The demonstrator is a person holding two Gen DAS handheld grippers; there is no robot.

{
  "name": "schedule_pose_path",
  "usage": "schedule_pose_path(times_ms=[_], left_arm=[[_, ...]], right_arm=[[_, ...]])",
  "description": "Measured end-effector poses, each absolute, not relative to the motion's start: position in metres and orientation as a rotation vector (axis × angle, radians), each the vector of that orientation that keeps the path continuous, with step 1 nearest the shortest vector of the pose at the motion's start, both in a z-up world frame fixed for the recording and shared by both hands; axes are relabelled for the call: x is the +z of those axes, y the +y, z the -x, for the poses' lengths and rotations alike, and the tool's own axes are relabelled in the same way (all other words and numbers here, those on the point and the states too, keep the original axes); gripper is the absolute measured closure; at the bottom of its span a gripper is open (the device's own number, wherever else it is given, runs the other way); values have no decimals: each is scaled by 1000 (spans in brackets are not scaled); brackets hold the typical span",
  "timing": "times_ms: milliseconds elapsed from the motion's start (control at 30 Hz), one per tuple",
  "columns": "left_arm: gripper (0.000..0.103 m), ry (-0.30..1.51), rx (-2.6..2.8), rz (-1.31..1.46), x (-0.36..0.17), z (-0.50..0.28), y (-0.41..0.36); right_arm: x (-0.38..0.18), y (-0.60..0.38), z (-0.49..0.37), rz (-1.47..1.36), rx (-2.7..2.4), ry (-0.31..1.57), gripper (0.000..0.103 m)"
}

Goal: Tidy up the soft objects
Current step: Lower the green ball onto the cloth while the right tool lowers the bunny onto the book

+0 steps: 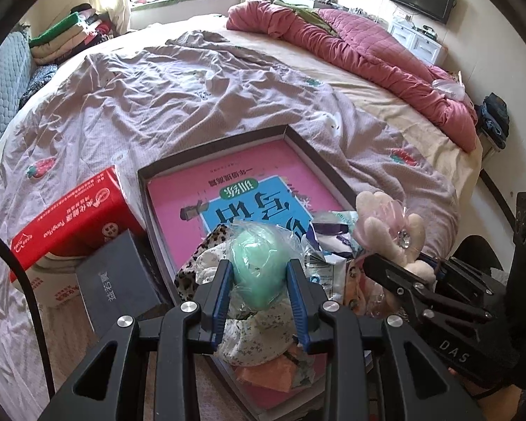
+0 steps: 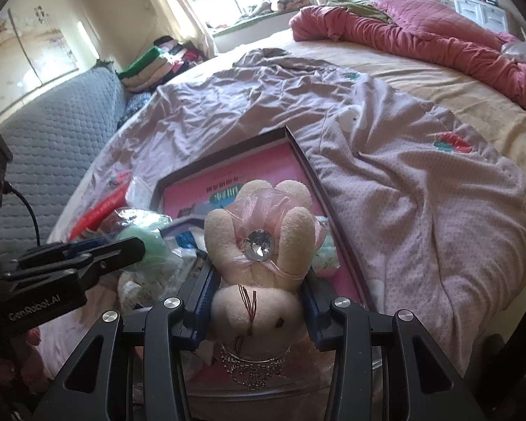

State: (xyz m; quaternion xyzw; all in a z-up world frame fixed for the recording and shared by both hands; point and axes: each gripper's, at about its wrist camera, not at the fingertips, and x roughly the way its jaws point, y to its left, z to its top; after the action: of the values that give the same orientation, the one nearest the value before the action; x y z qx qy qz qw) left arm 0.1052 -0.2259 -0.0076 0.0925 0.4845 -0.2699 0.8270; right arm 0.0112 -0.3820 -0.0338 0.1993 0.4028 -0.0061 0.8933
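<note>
Item one: your left claw (image 1: 259, 280) pinches a bagged green ball (image 1: 259, 266) above the cloth heap, apparently lifted for sorting. Item two: your right claw (image 2: 257, 301) pinches a plush rabbit (image 2: 259, 256) upside down over the shallow box (image 1: 319, 161); its body is hidden. Beyond, the bed (image 1: 193, 80).

A mint-green soft ball in clear wrap (image 1: 257, 268) is sitting clamped between the left gripper (image 1: 259, 273) pads. A cream plush bunny (image 2: 259, 280) is lying gripped in the right gripper (image 2: 259, 301), ears pointing away.
</note>
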Motion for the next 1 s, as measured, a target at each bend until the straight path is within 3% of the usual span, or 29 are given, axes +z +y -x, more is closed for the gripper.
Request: schedule_pose_path(times_ms=[733, 1000], left_arm=[[70, 1044, -576, -175, -24, -115, -227], [69, 1059, -575, -155, -26, -114, -224]], right_arm=[[-53, -379, -29, -384, -40, 858, 54], [-53, -378, -30, -383, -40, 862, 44]])
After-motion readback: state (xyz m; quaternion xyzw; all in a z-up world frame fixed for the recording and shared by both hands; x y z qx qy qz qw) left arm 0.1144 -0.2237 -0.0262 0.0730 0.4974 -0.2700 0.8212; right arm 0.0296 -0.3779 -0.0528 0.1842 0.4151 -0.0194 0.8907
